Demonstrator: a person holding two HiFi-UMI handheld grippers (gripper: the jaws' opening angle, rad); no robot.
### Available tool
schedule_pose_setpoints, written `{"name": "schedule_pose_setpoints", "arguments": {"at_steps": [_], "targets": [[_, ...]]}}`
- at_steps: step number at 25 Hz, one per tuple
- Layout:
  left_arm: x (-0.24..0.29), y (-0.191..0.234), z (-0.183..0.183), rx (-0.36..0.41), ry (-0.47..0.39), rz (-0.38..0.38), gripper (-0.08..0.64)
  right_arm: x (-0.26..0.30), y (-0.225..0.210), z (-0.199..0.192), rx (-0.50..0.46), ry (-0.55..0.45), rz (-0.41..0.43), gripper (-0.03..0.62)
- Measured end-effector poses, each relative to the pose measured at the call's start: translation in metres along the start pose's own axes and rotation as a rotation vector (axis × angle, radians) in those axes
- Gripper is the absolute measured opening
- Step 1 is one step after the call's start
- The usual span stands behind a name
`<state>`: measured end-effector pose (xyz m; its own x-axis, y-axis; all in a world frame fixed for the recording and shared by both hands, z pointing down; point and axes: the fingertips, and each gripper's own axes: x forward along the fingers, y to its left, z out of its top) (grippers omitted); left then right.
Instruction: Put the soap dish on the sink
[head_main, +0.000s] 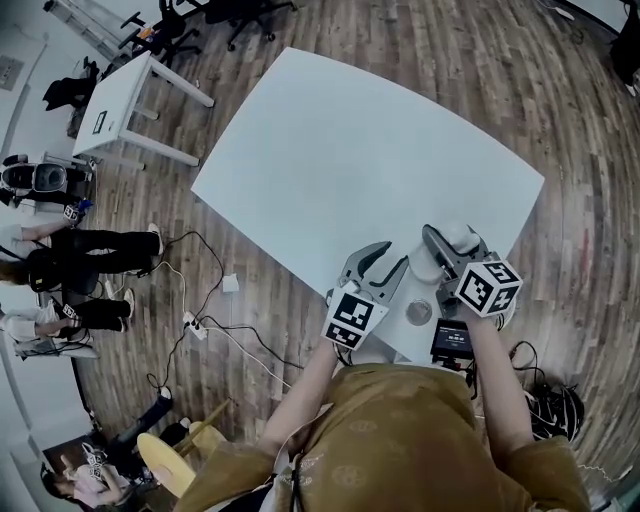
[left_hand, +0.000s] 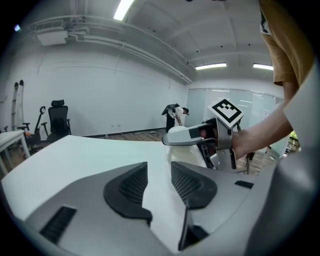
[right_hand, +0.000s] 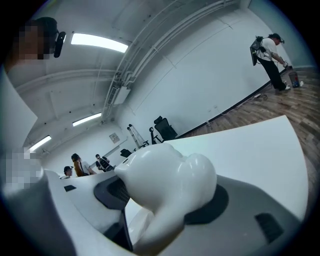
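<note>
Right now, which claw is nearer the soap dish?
Right. The right claw grips the soap dish; the left claw is open and empty, beside it, apart.

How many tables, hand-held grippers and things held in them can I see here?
Tables: 2 (large white table, small white table)
Hand-held grippers: 2 (left hand-held gripper, open and empty; right hand-held gripper)
Held things: 1 (white glossy piece, clamped in the right one)
Total: 5
</note>
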<state>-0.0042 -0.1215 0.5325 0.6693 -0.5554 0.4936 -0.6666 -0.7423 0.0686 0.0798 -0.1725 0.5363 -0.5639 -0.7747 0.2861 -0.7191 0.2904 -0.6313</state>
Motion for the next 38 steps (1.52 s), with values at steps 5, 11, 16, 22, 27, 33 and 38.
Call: {"name": "schedule_pose_setpoints", "arguments": {"at_steps": [5,11,16,22,27,33,38], "targets": [[-0.009,0.016,0.013,0.036,-0.067,0.087,0.146,0.013,-0.005,-0.019,0.052,0.027,0.016,0.306],[-0.013,0.03,0.012,0.015,-0.066,0.119,0.146,0.031,-0.009,-0.037,0.14,0.069,0.026,0.307],[-0.015,0.033,0.005,-0.035,-0.059,0.134,0.127,0.038,-0.016,-0.045,0.177,0.092,0.027,0.305],[-0.024,0.037,-0.005,-0.063,-0.048,0.159,0.117,0.041,-0.019,-0.054,0.277,0.091,0.046,0.307],[-0.022,0.036,-0.015,-0.007,0.002,0.151,0.107,0.044,-0.028,-0.056,0.346,0.07,0.012,0.307],[0.001,-0.01,-0.055,0.278,0.215,-0.051,0.103,0.038,-0.034,-0.063,0.245,0.114,-0.051,0.307],[0.008,-0.02,-0.054,0.429,0.242,-0.123,0.103,0.038,-0.04,-0.066,0.226,0.124,-0.069,0.307]]}}
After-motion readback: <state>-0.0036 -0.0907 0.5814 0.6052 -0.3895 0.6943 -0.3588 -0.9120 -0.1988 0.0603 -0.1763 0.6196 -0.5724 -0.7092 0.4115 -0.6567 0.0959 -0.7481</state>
